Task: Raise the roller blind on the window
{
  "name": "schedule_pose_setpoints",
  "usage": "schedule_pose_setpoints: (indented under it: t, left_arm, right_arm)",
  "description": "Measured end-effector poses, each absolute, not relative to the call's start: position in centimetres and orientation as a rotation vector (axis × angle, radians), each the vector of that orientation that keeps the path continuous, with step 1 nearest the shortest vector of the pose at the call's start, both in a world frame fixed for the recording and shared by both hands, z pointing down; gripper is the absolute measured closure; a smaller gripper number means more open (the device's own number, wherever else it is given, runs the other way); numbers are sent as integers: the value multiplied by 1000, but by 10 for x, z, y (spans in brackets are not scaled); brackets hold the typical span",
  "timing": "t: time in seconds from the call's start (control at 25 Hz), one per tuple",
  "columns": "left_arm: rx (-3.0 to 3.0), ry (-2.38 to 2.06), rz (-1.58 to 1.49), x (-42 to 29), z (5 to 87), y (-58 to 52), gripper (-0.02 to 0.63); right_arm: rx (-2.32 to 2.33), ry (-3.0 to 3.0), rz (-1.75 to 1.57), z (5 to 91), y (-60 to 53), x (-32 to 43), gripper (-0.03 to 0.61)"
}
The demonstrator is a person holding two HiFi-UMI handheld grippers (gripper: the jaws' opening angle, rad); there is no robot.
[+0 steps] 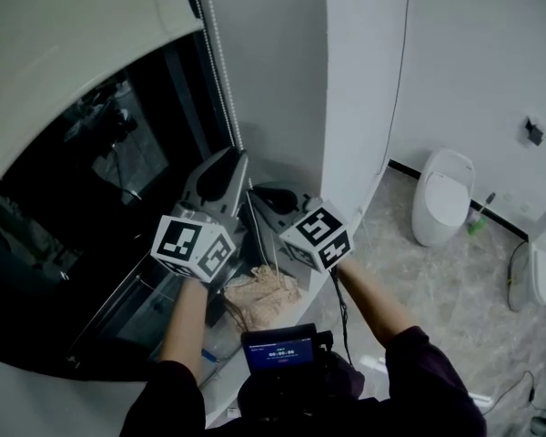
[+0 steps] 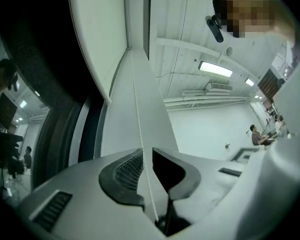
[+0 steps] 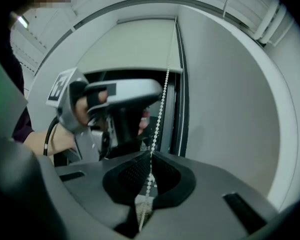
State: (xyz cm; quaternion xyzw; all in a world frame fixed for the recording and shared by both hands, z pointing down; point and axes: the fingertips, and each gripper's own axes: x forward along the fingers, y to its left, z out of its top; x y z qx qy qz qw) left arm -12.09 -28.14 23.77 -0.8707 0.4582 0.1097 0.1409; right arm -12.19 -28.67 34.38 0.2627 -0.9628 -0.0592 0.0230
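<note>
The white roller blind (image 1: 64,53) covers the top of the dark window (image 1: 82,244); its lower edge also shows in the right gripper view (image 3: 130,46). A bead chain (image 1: 220,71) hangs down the window's right side. My left gripper (image 1: 239,157) is the higher one and points up along the frame. Its jaws (image 2: 147,151) are almost together, with a thin strand of chain (image 2: 138,114) running between them. Just below and to the right is my right gripper (image 1: 259,194). Its pads (image 3: 151,156) are shut on the chain (image 3: 162,99), which rises taut from them.
A white wall pillar (image 1: 364,89) stands right beside the chain. On the tiled floor to the right sit a white toilet-like fixture (image 1: 444,197) and another white unit (image 1: 537,271). A crumpled woven bundle (image 1: 264,291) lies on the sill below the grippers.
</note>
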Motion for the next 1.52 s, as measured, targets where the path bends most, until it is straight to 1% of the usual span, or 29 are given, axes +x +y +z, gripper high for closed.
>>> schedule_pose_setpoints:
  t: [0.2,0.6,0.72,0.8,0.92,1.08,1.24,1.44,1.52]
  left_arm:
    - [-2461,1350,290,-120,209,-294,595]
    - [-2364,1312,326,-112,145,-291,595]
    - [-2328,1335,303,-112,144,-291,597]
    - [-2288,1353,313,-117,148,-286,598]
    - [-2253,1374,320,-124,153,-283,598]
    - [-2280,1386,292,-120,176,-291,598]
    - [-2332,1407,241,-114,221,-291,598]
    - [-2433,1424,139,-106,296,-291,598]
    - [-2472,1436,110,-106,321,-292,598]
  right_arm:
    - [808,-2984,-115,378,-281,-120,561]
    - [796,-2997,-39,406,-276,-116,561]
    - [837,-3001,-22,412,-275,-109,561]
    - [863,-2971,-73,410,-275,-106,561]
    - [882,-3036,-107,376,-277,-98,560]
    - [899,-3180,-220,287,-275,-86,560]
    - [879,-3245,-313,214,-277,-91,560]
    - [897,-3277,-455,145,-282,-97,557]
    - [932,-3270,-498,122,-288,-97,535]
